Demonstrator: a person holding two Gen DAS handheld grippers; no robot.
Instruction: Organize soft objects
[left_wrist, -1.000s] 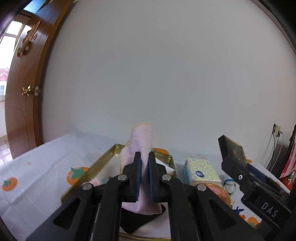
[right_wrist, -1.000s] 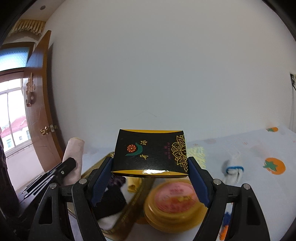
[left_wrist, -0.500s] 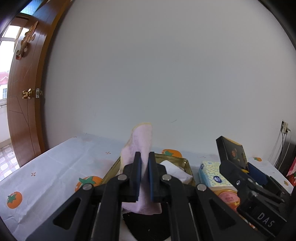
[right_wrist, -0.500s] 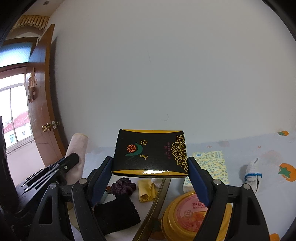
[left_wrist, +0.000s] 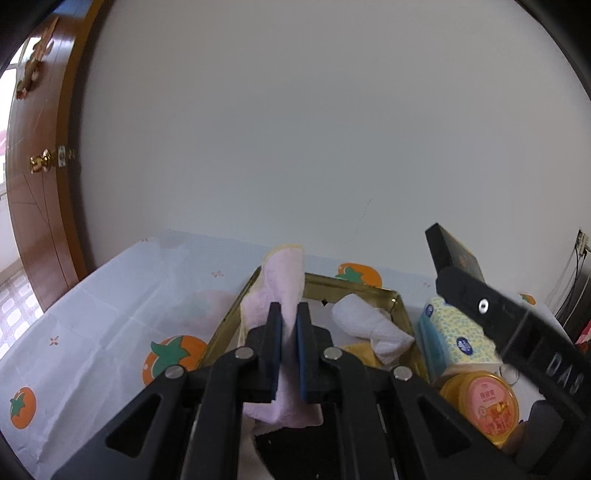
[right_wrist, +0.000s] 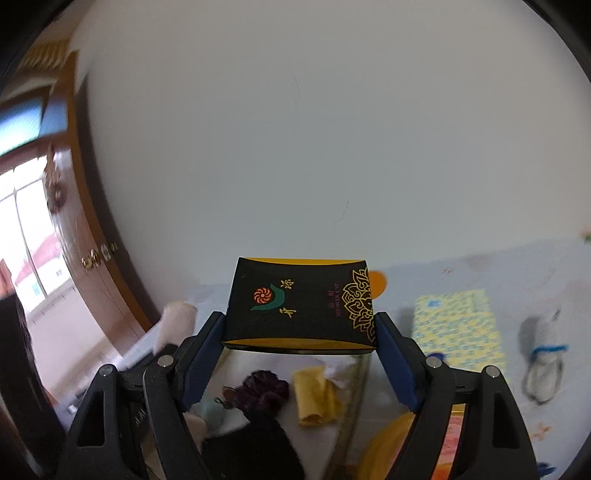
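Observation:
My left gripper (left_wrist: 289, 317) is shut on a folded pink cloth (left_wrist: 280, 284) that stands up between its pads, above the near end of a gold-rimmed tray (left_wrist: 354, 286). In the tray lie a white rolled cloth (left_wrist: 369, 326), a yellow cloth (right_wrist: 316, 397), a dark purple scrunchie (right_wrist: 264, 389) and a black cloth (left_wrist: 291, 448). My right gripper (right_wrist: 300, 325) is shut on a black and gold box (right_wrist: 301, 304), held flat over the tray's right side. That box (left_wrist: 456, 254) and gripper arm show at the right of the left wrist view.
A tissue pack (left_wrist: 456, 334) and a round yellow tin (left_wrist: 484, 400) sit right of the tray. A white sock with a blue band (right_wrist: 545, 354) lies further right. The tablecloth (left_wrist: 92, 325) has tomato prints. A wooden door (left_wrist: 33, 177) stands at the left, a white wall behind.
Both grippers have pulled back and tilted down with their loads, so more of the tray and tablecloth shows. The right wrist view has swung left and is blurred. Neither grip has changed.

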